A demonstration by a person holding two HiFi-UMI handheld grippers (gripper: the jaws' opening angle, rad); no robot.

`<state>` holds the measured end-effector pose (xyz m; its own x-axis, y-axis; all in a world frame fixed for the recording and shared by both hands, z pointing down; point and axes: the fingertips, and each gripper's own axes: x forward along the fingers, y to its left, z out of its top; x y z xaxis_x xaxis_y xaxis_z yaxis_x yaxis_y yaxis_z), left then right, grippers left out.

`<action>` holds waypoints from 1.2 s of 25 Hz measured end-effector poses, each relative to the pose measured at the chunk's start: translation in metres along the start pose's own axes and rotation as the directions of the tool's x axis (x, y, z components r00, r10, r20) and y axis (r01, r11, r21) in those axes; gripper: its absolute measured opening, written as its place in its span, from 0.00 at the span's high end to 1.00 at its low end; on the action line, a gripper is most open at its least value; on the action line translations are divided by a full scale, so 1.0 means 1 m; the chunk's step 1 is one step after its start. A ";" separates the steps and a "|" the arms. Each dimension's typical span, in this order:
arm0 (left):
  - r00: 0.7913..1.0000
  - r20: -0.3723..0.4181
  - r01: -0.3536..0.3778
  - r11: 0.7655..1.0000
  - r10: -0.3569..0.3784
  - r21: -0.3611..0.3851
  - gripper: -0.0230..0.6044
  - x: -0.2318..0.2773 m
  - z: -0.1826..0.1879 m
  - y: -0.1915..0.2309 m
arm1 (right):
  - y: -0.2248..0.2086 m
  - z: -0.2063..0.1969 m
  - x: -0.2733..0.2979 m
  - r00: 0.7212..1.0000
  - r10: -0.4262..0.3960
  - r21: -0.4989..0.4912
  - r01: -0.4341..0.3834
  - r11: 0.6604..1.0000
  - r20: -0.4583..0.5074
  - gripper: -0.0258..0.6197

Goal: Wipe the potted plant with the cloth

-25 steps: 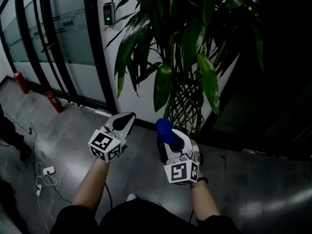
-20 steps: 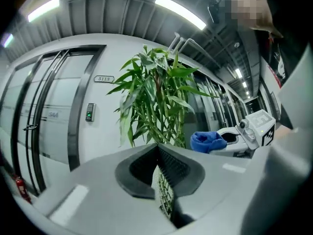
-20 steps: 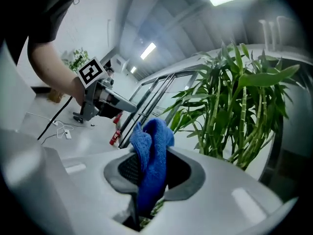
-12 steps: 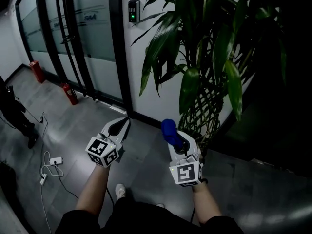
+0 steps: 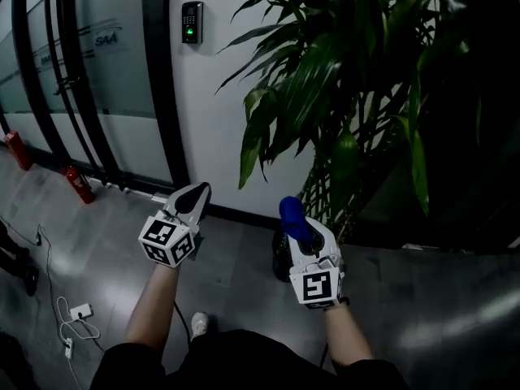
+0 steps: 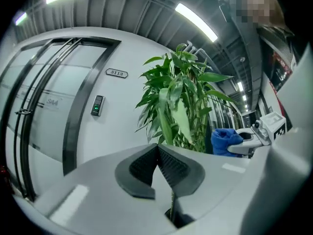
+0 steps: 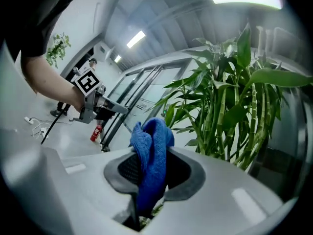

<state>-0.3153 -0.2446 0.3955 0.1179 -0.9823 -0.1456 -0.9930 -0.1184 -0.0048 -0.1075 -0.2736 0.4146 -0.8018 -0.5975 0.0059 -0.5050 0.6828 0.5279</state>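
A blue cloth (image 5: pixel 291 210) sits clamped in the jaws of the right gripper (image 5: pixel 297 226), held low beneath the hanging leaves of a tall potted plant (image 5: pixel 341 104). The left gripper (image 5: pixel 192 198), jaws pressed together on nothing, hovers alongside above the grey floor (image 5: pixel 236 254), before a white wall bearing a keypad (image 5: pixel 191 23).

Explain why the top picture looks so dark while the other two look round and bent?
Head view: dim light, and the potted plant sinks into black on its right. Left gripper view: a wide-angle lens curves the door frame and the corners go dark. Right gripper view: same curving, but the cloth is sharp and bright.
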 end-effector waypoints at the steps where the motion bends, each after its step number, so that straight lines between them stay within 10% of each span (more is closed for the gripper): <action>1: 0.999 -0.008 0.042 0.999 -0.042 0.011 0.95 0.008 -0.001 0.008 | 0.000 0.004 0.007 0.999 -0.036 0.014 0.036 0.999 -0.008 0.82; 5: 0.961 -0.005 0.275 0.961 -0.275 0.042 0.95 0.053 -0.003 0.012 | -0.015 0.020 0.024 0.979 -0.197 0.045 0.199 0.979 -0.047 0.82; 10: 0.842 0.000 0.539 0.841 -0.539 0.057 0.95 0.101 -0.012 -0.013 | -0.023 0.042 0.035 0.924 -0.376 -0.035 0.374 0.927 -0.072 0.82; 17: 0.701 0.036 0.710 0.702 -0.712 0.061 0.95 0.137 0.013 -0.054 | -0.025 0.096 0.040 0.866 -0.497 -0.183 0.481 0.858 -0.059 0.82; 30: 0.659 0.082 0.735 0.664 -0.747 0.140 0.95 0.158 0.073 -0.070 | -0.062 0.200 0.091 0.852 -0.523 -0.536 0.455 0.711 0.030 0.82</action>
<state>-0.2283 -0.3814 0.3003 0.8186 -0.5473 -0.1740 -0.5743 -0.7800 -0.2484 -0.2124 -0.2866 0.2127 -0.4288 -0.8533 -0.2966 -0.5525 -0.0120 0.8334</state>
